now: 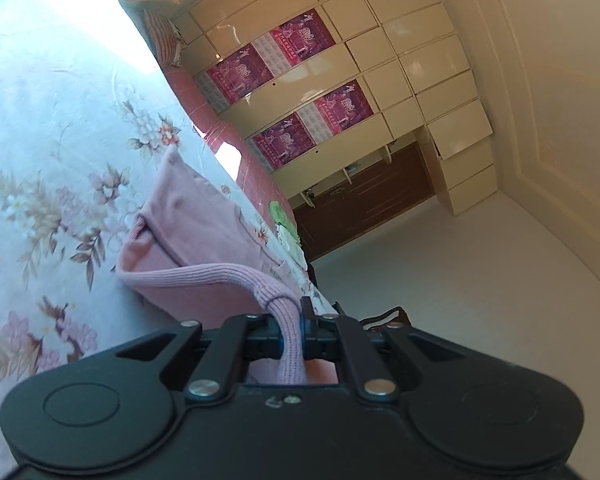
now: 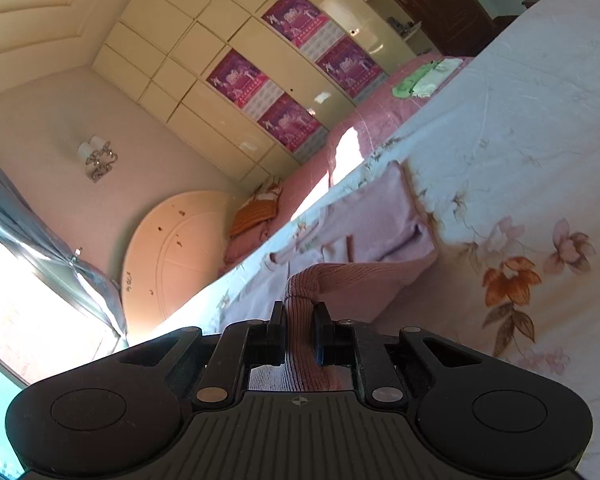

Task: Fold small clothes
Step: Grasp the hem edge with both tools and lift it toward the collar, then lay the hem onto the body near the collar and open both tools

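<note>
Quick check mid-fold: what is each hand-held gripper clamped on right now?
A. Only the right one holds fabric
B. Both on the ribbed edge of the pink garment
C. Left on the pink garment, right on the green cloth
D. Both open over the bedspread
B: the left hand-held gripper and the right hand-held gripper each pinch a ribbed band of the pink garment, lifted off the floral bedspread.

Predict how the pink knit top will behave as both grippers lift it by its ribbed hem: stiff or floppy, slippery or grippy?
Probably floppy: the top sags from the left gripper onto the bed. Likely grippy: its ribbing bunches thickly in the right gripper. It seems light, since small pinches raise it.
</note>
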The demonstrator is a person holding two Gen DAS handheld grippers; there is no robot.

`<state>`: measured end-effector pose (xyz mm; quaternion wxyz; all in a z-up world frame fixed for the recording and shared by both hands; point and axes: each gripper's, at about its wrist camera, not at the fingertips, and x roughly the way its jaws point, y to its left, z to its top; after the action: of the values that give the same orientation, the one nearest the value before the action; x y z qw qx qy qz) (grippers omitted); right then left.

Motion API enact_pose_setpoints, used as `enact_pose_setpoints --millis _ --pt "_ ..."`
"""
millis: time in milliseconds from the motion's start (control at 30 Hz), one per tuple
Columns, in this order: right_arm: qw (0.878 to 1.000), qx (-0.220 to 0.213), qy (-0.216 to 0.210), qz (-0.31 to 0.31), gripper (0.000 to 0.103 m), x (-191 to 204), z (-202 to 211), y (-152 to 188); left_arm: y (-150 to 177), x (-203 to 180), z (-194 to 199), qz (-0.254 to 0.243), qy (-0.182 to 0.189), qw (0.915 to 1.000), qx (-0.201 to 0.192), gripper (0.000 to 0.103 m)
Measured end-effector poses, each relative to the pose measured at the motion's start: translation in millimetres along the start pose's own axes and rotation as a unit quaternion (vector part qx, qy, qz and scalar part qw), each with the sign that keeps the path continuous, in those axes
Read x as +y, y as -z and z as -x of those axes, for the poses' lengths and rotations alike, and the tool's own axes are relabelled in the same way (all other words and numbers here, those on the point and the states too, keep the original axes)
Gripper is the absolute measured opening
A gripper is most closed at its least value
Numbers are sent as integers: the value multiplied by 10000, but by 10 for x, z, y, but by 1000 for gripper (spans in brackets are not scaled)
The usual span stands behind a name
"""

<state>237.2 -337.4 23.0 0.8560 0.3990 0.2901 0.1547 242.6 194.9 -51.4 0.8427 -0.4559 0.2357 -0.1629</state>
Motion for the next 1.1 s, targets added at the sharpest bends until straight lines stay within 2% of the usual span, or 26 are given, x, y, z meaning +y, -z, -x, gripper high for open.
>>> enact_pose_setpoints --millis 133,267,433,633,700,733,767,800,833,867,900,967,1033,1100 --pt "9999 -95 52 -17 12 111 -354 -374 -320 -106 -400 -29 17 10000 -24 5" --pt "9998 -47 74 -201 12 20 -900 -782 -647 -38 -959 79 -118 9999 -17 5" --pt "9965 261 230 -754 12 -378 -1808 -1200 -1018 225 -1724 73 -521 9982 280 5" --pt "9909 658 558 -1033 13 -887 -2734 -1359 -1180 637 -2459 52 -1012 9927 649 5" --pt "9889 724 622 -1136 13 -1063 -2950 -1352 -1208 780 -2615 113 -977 9928 684 6" --pt "9886 688 610 -1196 18 -1174 -3044 -1355 -1223 842 -2661 179 -950 9933 640 19" --pt "9885 629 634 -1222 41 -1239 -3094 -1351 -1245 891 -2683 254 -908 9938 582 39" --pt "9892 446 643 -1241 57 -1294 -3108 -1361 -1264 917 -2680 266 -852 9949 478 52" --pt "9904 234 542 -1253 75 -1341 -3089 -1369 -1285 912 -2652 186 -799 9961 310 72" --pt "9904 135 441 -1301 77 -1384 -3082 -1382 -1301 909 -2631 93 -779 9967 211 75" --pt "9902 72 357 -1345 77 -1428 -3054 -1416 -1334 900 -2617 -22 -737 9971 207 73" --pt "9947 107 388 -949 77 -1401 -3046 -1467 -1387 857 -2676 -427 -845 9944 476 66" --pt "9973 353 638 -89 76 -1248 -3112 -1464 -1402 747 -2804 -1192 -1169 9824 841 59" --pt "9903 573 938 848 76 -1082 -3213 -1380 -1362 635 -2982 -2032 -1512 9596 1226 53"
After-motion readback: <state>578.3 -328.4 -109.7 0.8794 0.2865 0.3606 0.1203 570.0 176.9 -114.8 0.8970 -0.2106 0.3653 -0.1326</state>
